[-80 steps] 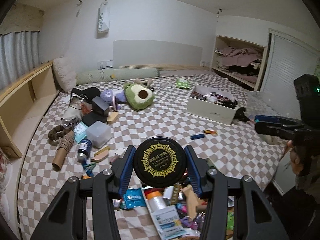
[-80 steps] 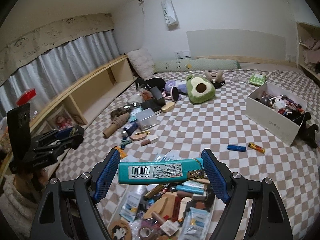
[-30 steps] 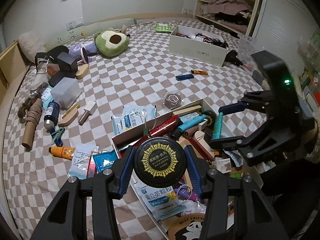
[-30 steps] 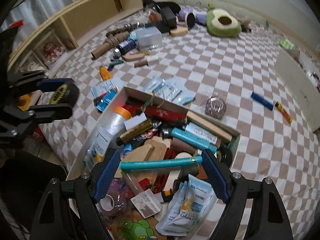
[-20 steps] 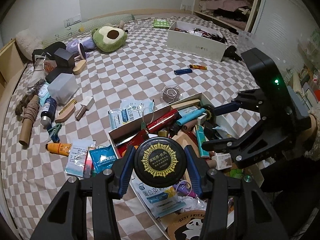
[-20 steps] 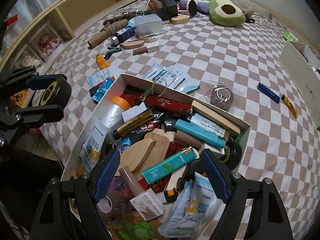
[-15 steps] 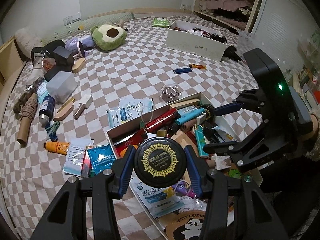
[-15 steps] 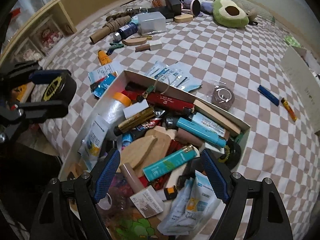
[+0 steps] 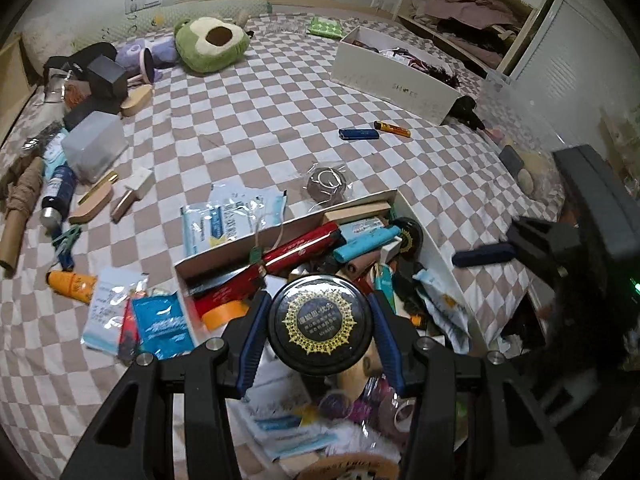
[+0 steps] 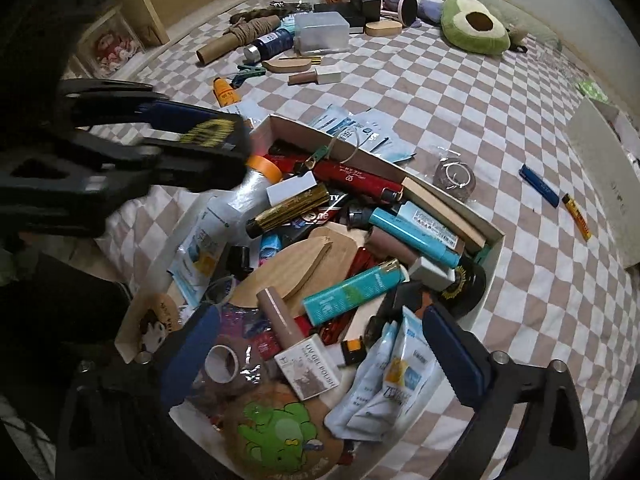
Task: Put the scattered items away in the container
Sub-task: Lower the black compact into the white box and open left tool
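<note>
My left gripper is shut on a round black tin with a gold emblem and holds it over the near end of the cardboard box. It also shows in the right wrist view, over the box's left corner. My right gripper is open and empty above the box. A teal lighter lies in the box on top of the other items. The box is full of lighters, sachets, tubes and wooden pieces.
On the checked bedspread lie a blue lighter, an orange lighter, sachets, a bagged coil, an orange tube, a clear tub, an avocado plush and a white shoebox.
My right gripper opened and dropped the teal lighter into the box, then drew back. My left gripper came down over the box with the tin still held.
</note>
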Demonstrator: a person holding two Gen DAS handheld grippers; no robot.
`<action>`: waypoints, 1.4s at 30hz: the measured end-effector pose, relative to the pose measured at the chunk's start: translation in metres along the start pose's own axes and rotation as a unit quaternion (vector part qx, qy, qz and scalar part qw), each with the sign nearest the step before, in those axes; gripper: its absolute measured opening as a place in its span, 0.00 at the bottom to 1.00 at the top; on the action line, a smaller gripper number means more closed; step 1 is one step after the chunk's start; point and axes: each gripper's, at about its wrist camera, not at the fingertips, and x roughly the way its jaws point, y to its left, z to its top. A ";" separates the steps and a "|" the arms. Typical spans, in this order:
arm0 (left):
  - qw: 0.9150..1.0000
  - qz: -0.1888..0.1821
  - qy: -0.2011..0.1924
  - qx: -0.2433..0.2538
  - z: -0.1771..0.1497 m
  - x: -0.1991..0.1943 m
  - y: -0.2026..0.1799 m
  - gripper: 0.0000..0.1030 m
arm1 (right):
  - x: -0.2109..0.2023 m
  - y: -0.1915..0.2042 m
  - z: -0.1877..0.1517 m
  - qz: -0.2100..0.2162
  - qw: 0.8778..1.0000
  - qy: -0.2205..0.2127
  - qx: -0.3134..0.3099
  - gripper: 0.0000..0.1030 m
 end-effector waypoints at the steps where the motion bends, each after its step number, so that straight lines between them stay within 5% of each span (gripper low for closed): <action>1: 1.000 0.002 0.003 0.005 0.003 0.003 -0.003 0.48 | 0.000 -0.001 0.000 0.008 1.000 0.003 0.007 0.98; 16: 1.000 0.016 0.027 0.002 0.025 0.043 -0.027 0.49 | -0.013 -0.017 -0.012 0.027 0.999 0.001 0.042 0.98; 21: 0.999 0.012 0.037 -0.021 0.027 0.051 -0.021 0.66 | -0.012 -0.019 -0.016 0.025 0.999 0.005 0.041 0.98; 35: 0.999 0.021 0.021 -0.017 0.021 0.032 -0.021 0.66 | -0.020 -0.022 -0.018 0.019 0.998 -0.009 0.056 0.98; 42: 1.000 0.026 0.001 -0.015 0.014 0.011 -0.015 0.74 | -0.021 -0.018 -0.019 0.014 0.998 -0.013 0.063 0.98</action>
